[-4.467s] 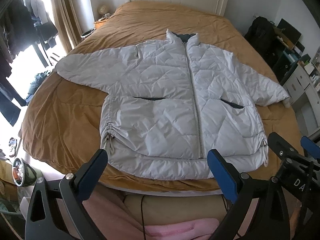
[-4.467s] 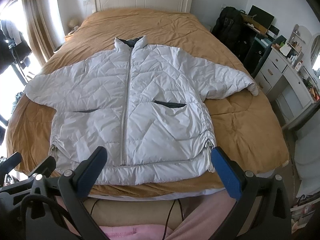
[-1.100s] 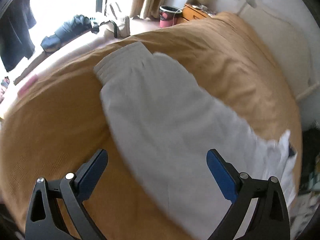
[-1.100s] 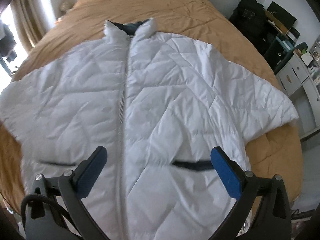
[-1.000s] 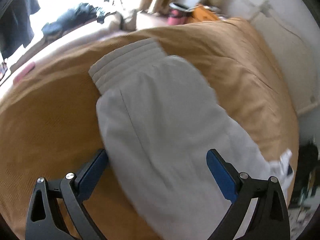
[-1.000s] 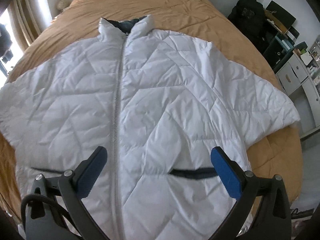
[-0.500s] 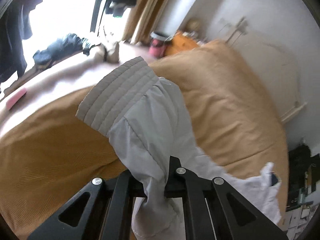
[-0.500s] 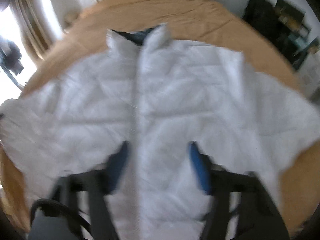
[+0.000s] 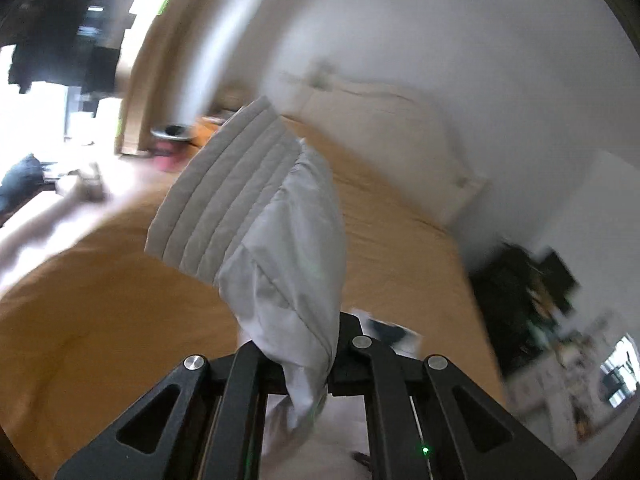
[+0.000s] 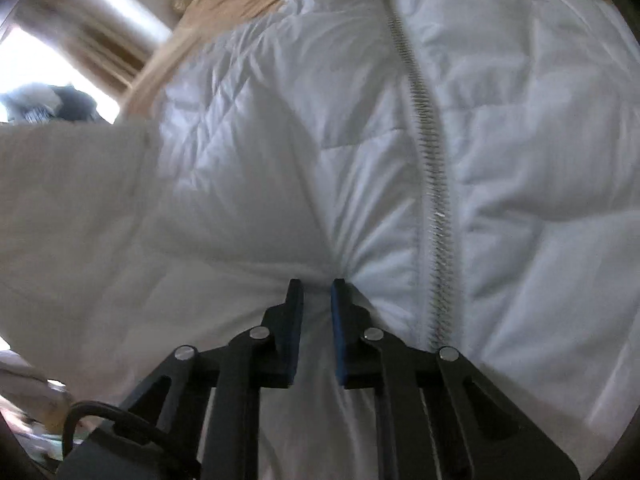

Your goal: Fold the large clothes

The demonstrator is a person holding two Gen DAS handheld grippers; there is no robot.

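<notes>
Jacket: white quilted cloth, puffy, faint sheen, stitched in diamond lines. Sleeve cuff, centre of left wrist frame: matt ribbed cloth in parallel padded bands; fabric below it thinner, creased. Zipper: metal teeth, dull silver. Bedspread: ochre cloth, matt, fine texture. Left hand-held gripper: matt black plastic, shiny metal rivets. Right hand-held gripper: same black frame, blue matt pads. Headboard: cream, looks smooth; blurred.

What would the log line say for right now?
left tool: shut on sleeve, lifted over bed | right tool: closing, jacket fabric between its fingers beside zipper
</notes>
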